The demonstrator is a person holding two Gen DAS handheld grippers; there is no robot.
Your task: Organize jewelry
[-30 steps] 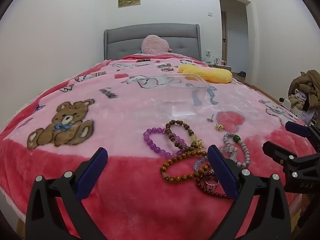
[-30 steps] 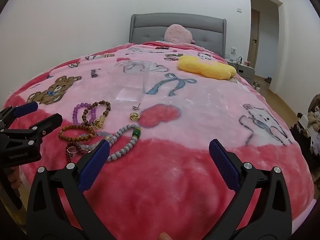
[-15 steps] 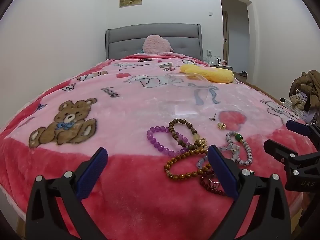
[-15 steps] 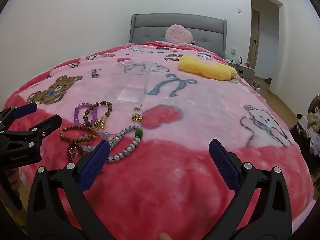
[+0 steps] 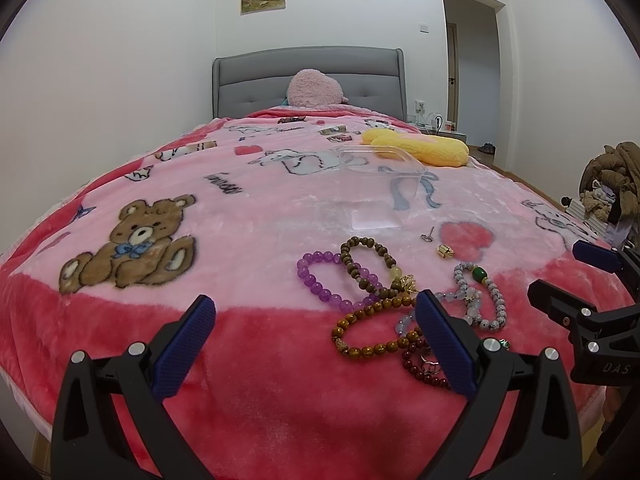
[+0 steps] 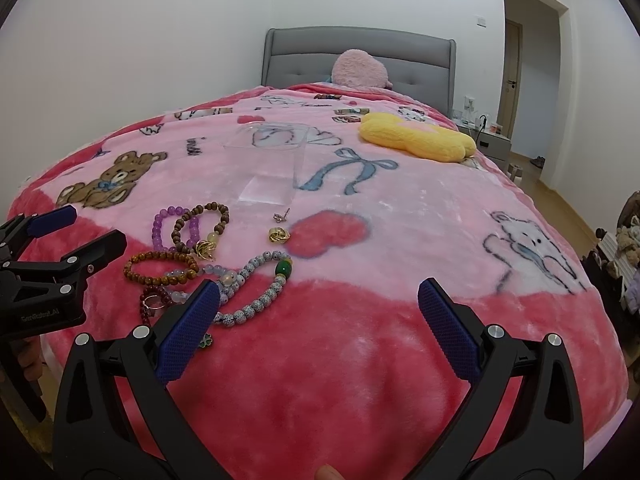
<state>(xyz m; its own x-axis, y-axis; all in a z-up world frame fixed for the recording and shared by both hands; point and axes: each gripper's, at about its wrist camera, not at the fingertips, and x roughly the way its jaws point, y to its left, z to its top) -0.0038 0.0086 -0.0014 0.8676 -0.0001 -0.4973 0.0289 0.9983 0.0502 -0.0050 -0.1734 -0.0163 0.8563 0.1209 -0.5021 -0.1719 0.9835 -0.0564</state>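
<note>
A heap of jewelry lies on the pink blanket near the bed's foot: a purple bead bracelet (image 5: 320,276) (image 6: 162,226), a dark wooden bracelet (image 5: 366,264) (image 6: 200,224), an amber bead bracelet (image 5: 370,330) (image 6: 160,268), a grey speckled strand with a green bead (image 5: 480,292) (image 6: 264,284), a dark red strand with a ring (image 5: 424,364) (image 6: 150,302), a gold earring (image 5: 444,251) (image 6: 279,235) and a small stud (image 5: 428,234) (image 6: 281,215). A clear plastic box (image 5: 380,184) (image 6: 270,164) stands beyond them. My left gripper (image 5: 316,344) is open and empty, just before the heap. My right gripper (image 6: 320,328) is open and empty, right of the heap.
A yellow plush pillow (image 5: 416,150) (image 6: 416,140) lies at the right of the bed, a pink plush (image 5: 316,88) against the grey headboard. A nightstand (image 6: 486,140) and a doorway are at the right. A pile of clothes (image 5: 612,184) sits beside the bed.
Both grippers have drawn back and risen a little, so the jewelry sits slightly further ahead in both views. Both stay open and nothing on the bed has moved.
</note>
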